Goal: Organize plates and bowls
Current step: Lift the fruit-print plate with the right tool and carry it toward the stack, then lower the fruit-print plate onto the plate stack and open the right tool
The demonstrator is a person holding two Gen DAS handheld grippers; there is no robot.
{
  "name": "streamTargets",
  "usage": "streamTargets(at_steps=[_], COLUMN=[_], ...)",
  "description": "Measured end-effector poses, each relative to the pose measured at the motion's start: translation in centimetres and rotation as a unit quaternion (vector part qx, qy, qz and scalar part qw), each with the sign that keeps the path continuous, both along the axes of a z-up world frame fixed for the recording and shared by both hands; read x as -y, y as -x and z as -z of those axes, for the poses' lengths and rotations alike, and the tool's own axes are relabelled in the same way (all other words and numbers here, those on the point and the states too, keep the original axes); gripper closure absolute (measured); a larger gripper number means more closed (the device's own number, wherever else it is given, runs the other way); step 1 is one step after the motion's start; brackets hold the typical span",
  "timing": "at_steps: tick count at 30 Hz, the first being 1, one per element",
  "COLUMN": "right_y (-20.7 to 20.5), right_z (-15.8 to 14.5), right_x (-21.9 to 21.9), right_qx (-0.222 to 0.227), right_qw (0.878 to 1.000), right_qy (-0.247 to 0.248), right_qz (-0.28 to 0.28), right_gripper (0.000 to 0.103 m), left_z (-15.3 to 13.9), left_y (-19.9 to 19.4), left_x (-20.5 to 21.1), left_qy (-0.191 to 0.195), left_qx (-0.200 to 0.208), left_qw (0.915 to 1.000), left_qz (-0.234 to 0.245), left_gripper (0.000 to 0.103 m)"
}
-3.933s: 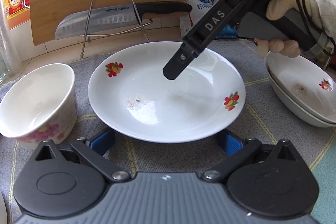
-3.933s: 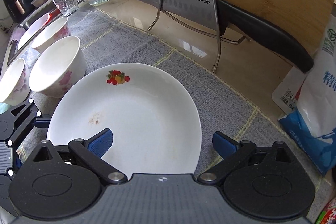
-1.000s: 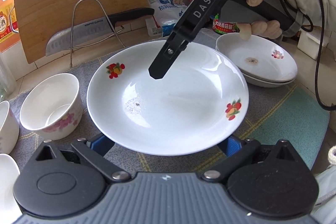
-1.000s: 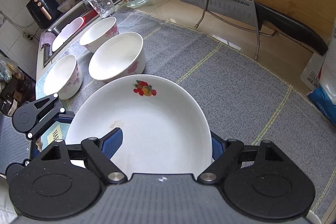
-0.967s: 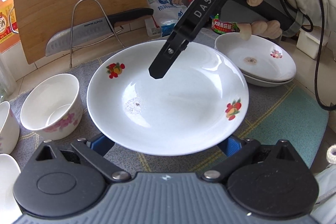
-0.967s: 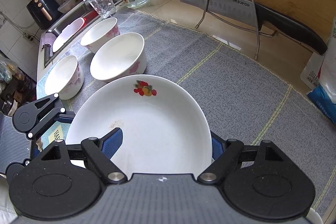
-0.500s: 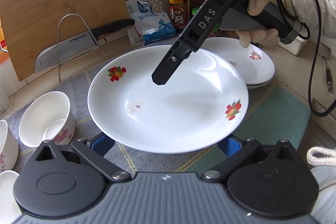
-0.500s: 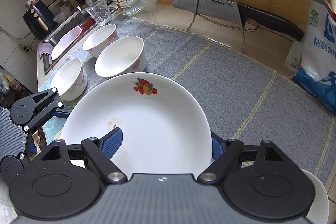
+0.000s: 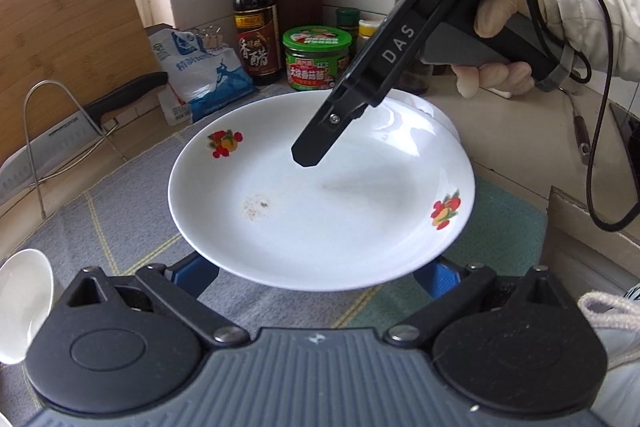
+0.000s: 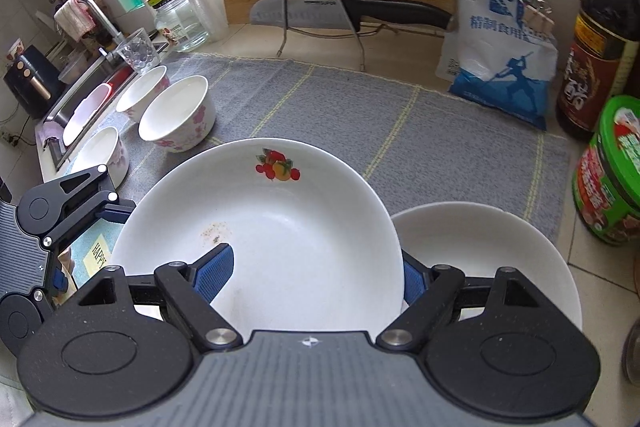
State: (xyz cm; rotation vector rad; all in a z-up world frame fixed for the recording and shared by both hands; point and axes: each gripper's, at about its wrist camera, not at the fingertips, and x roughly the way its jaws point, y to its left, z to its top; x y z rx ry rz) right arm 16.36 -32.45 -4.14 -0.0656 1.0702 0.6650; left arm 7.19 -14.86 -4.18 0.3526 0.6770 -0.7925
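A white plate with fruit prints is held in the air by my right gripper, shut on its rim, one blue pad on top inside the plate. The right gripper's finger shows above the plate in the left wrist view. My left gripper is open below the plate's near rim and does not clamp it. A stack of matching white plates sits on the counter just right of the held plate, and its edge shows behind the plate in the left wrist view.
Three flowered bowls stand on the grey mat at left near the sink. A knife on a wire rack, a cutting board, a salt bag, a vinegar bottle and a green-lidded jar line the back.
The plate has risen off the mat and travelled right with both grippers, from beside the bowls to next to the plate stack. The bowls have fallen behind at left.
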Motion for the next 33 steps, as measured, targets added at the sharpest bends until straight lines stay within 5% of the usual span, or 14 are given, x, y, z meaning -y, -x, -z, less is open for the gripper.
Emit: streamTargets(at_steps=[13,33], right_y=[1.6,1.0], right_z=[1.0,2.9], right_x=[6.6,9.6], right_qx=[-0.010,-0.027], right_qw=[0.998,0.997], right_qy=[-0.003,-0.011], right_qz=[0.064,0.076], right_gripper=[0.015,0.015], left_z=[0.8,2.0], left_y=[-1.0,-3.0], left_x=[4.3,5.9], left_qy=[0.001,-0.016], left_qx=[-0.012,-0.014], left_qw=[0.9985,0.9984], left_qz=[0.053,0.053], left_gripper=[0.001,0.001])
